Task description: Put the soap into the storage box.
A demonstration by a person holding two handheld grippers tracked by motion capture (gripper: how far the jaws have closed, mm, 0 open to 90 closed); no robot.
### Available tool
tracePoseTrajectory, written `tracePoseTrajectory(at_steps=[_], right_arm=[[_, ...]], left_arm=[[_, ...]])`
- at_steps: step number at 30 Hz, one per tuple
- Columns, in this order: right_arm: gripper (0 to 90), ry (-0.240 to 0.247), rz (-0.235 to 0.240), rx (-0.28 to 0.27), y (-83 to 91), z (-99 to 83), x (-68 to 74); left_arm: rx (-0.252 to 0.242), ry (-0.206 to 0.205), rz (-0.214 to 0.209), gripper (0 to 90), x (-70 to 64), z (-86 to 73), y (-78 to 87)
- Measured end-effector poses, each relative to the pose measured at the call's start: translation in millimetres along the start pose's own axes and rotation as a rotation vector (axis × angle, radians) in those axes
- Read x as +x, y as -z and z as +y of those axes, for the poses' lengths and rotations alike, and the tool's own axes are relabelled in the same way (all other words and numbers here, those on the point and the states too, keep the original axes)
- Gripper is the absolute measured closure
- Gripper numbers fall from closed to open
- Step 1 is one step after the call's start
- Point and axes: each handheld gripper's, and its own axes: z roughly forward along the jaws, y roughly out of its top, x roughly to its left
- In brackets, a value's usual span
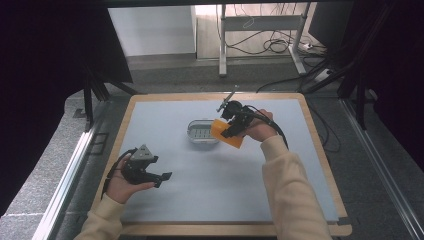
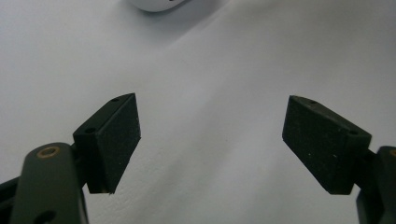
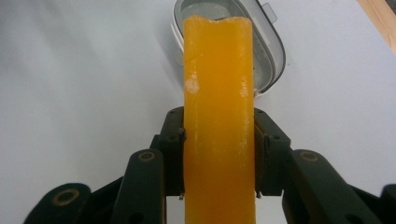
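the orange block point(image 3: 218, 126) is clamped between the two black jaws of the right gripper point(image 3: 218, 154), which press against its two side faces. in the right gripper view it runs lengthwise away from the camera, its far end uneven and reaching over the near rim of the container point(image 3: 275, 51). its surface is glossy, with a few pale scuffs on the upper part. in the high view the orange block point(image 1: 226, 133) hangs above the table, just right of the container point(image 1: 202, 132) and overlapping its right end; whether it touches the container cannot be told.

the container is a small oval dish with a pale grey rim and a ribbed bottom, lying near the middle of the table, a little toward the far side.

the right gripper point(image 1: 234, 125) is held by the person's right hand point(image 1: 260, 127), with a cream sleeve point(image 1: 290, 190) running back to the near edge. a cable loops from the gripper around the wrist.

the left gripper point(image 1: 162, 179) sits well apart, near the left near part of the table, in the person's left hand point(image 1: 125, 182), a grey three-cornered plate point(image 1: 142, 154) on top. in the left gripper view the left gripper point(image 2: 210, 140) has its jaws spread wide with nothing between them, above the bare surface, and a bit of the container's rim point(image 2: 154, 4) shows at the top edge.

the table point(image 1: 200, 195) has a light grey-blue top with a wooden border.
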Motion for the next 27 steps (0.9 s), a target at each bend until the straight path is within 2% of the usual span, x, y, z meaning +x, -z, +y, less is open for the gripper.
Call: tracePoseTrajectory(at_steps=[3, 12, 17, 27], right_arm=[[61.8, -0.004, -0.012, -0.003, -1.4, 3.4, -2.4], [61.8, 0.008, -0.007, -0.002, -5.5, 10.6, -9.4], [61.8, -0.006, -0.001, -0.021, -8.5, 12.5, -13.5], [61.8, 0.007, 0.007, -0.005, -16.9, 22.3, -23.7]], left_arm=[[-0.007, 0.003, -0.001, 19.1, 0.5, 0.0, 1.0], [-0.007, -0.001, -0.006, 18.9, 0.0, 0.0, 0.7], [-0.013, 0.002, -0.004, 18.9, 0.7, -0.1, 1.1], [-0.013, 0.006, -0.005, 18.9, 1.2, -0.2, 1.3]])
